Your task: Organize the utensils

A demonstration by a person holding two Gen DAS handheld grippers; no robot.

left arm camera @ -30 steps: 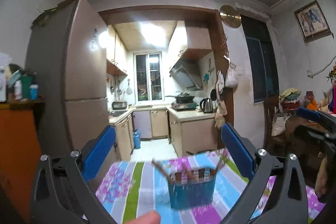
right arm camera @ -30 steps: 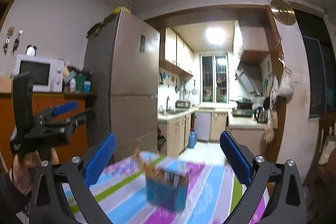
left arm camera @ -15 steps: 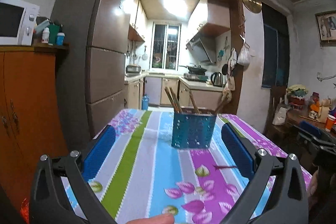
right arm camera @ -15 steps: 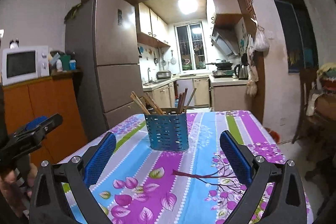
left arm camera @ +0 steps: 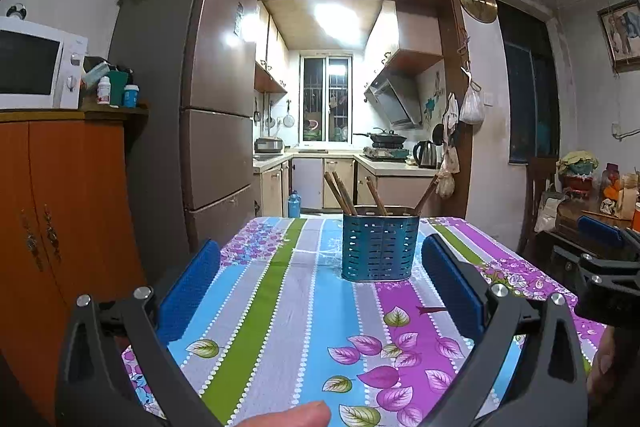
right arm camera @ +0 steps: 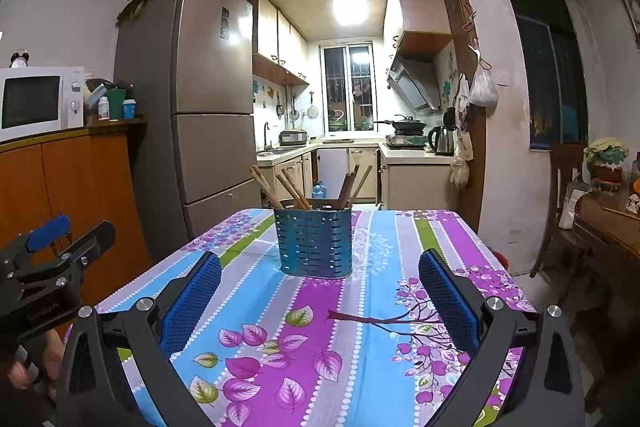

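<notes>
A blue perforated utensil holder (left arm camera: 378,248) stands upright on the striped floral tablecloth (left arm camera: 296,307), with several wooden chopsticks (left arm camera: 340,193) leaning out of it. It also shows in the right wrist view (right arm camera: 315,242) with its chopsticks (right arm camera: 294,191). My left gripper (left arm camera: 320,291) is open and empty, above the table's near part, short of the holder. My right gripper (right arm camera: 318,301) is open and empty, also short of the holder. Each gripper shows at the edge of the other's view: the right one (left arm camera: 604,259) and the left one (right arm camera: 48,255).
An orange cabinet (left arm camera: 60,219) with a microwave (left arm camera: 36,65) stands left of the table, beside a tall fridge (left arm camera: 200,107). A wooden chair (right arm camera: 560,199) and a cluttered side table (right arm camera: 612,223) stand to the right. The kitchen lies beyond the table's far edge.
Both views have tilted down and settled, so the table and holder now sit in full view. Both grippers stay open and empty.
</notes>
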